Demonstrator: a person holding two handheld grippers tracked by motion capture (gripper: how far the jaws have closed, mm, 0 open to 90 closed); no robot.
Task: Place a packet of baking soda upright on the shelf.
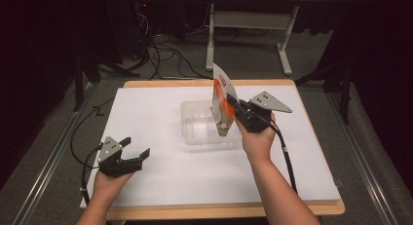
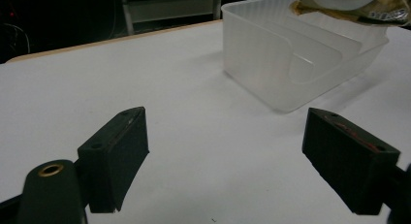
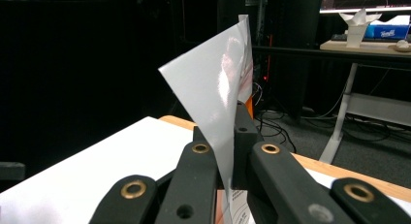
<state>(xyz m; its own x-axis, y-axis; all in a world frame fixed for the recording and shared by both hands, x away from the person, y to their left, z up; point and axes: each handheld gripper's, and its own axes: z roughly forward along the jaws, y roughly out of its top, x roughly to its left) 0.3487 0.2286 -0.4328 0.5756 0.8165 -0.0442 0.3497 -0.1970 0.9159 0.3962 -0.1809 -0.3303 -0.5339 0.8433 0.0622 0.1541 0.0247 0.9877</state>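
Between jaws of right gripper (image 1: 237, 109), snack packet (image 1: 222, 101) is clamped, held upright over plastic tub (image 1: 197, 127). Placing step judged underway; lowering, then release, is called for. Left gripper (image 1: 135, 153) is held apart, empty, well aside.

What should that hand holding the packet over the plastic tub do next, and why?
Probably lower it a little. The right gripper is shut on the packet, which stands upright with its bottom end at the clear tub, so easing it down should set it inside before letting go.
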